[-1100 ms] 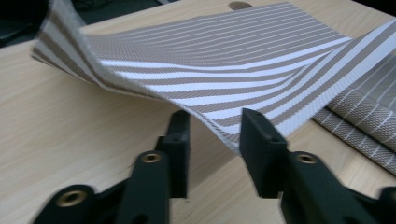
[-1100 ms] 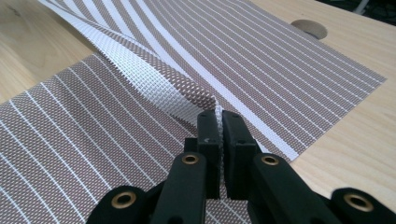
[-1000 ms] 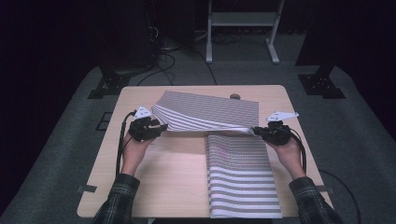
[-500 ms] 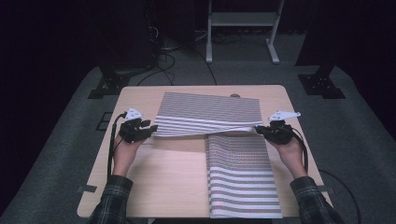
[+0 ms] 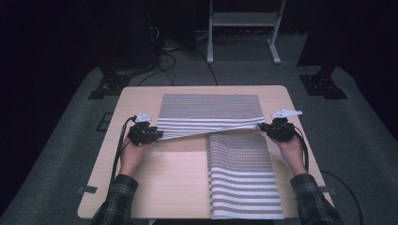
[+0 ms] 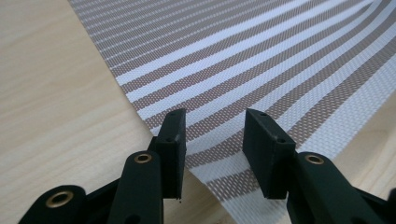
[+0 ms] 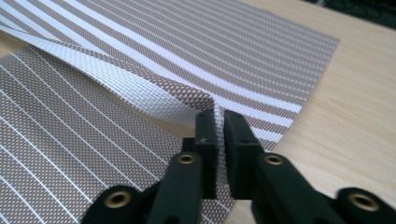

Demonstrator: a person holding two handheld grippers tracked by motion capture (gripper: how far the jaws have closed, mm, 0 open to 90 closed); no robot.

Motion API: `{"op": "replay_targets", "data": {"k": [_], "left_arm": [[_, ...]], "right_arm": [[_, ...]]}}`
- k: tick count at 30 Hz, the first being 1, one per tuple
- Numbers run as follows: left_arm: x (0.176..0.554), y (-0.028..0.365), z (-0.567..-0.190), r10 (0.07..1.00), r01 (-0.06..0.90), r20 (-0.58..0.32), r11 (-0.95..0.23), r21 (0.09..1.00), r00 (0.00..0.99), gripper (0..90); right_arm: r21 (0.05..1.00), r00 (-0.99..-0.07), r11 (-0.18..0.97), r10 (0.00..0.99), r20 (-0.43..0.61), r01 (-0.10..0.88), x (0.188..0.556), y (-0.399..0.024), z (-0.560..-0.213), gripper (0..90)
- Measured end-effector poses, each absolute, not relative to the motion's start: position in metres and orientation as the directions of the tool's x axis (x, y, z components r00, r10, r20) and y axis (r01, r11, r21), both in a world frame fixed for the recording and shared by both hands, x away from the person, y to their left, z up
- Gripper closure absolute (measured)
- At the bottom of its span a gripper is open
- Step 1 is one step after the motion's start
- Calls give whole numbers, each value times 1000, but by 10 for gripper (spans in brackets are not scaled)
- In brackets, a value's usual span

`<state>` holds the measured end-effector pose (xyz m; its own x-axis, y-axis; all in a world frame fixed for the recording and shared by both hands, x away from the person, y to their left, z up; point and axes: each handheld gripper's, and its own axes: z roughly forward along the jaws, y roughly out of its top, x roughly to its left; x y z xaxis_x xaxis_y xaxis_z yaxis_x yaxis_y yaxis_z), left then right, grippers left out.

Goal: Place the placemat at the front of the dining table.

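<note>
Near striped mat (image 5: 244, 183): front edge hangs at table (image 5: 155, 187) lip, cut by frame bottom; its far end hidden under far striped mat (image 5: 209, 110); left gripper (image 5: 146, 135) jaw gap too small to tell from high view; forearms cut off at bottom edge.

Two striped mats (image 5: 206, 115) (image 5: 241, 180), two hand-held grippers (image 5: 157, 135) (image 5: 262, 126), one table (image 5: 164, 187).

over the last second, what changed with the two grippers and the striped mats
The left gripper moved outward to the person's left, drawing the far striped placemat's lifted front edge flatter and lower. Its jaws now stand apart around that corner, so it seems to have let go. The right gripper stayed put, shut on the mat's other front corner. The near striped placemat and the table did not move.
</note>
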<state>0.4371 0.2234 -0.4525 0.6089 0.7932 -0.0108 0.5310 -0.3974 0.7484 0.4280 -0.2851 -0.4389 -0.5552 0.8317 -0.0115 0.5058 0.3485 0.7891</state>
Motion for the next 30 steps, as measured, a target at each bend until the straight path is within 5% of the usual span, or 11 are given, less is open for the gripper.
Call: {"op": "replay_targets", "data": {"k": [7,12,13,14,16,19,30], "left_arm": [[436,221,-457,790,535,14,-428,728,613,566],[434,226,-456,799,541,2,-408,735,601,565],[433,226,-455,801,541,3,-407,736,599,565],[433,226,-456,799,542,2,-410,734,601,567],[433,224,-457,795,541,8,-420,728,606,573],[435,220,-462,791,546,30,-448,708,611,580],[442,218,-469,800,559,29,-443,701,599,585]], "right_arm": [[787,-568,327,822,36,523,426,-295,-429,491],[810,-571,304,820,45,501,418,-301,-418,455],[806,-566,309,824,39,505,418,-301,-419,481],[787,-559,325,829,30,524,419,-300,-426,626],[771,-552,333,833,29,543,421,-298,-434,746],[747,-558,354,829,28,562,426,-292,-443,843],[683,-544,403,839,-11,609,441,-280,-467,897]]}}
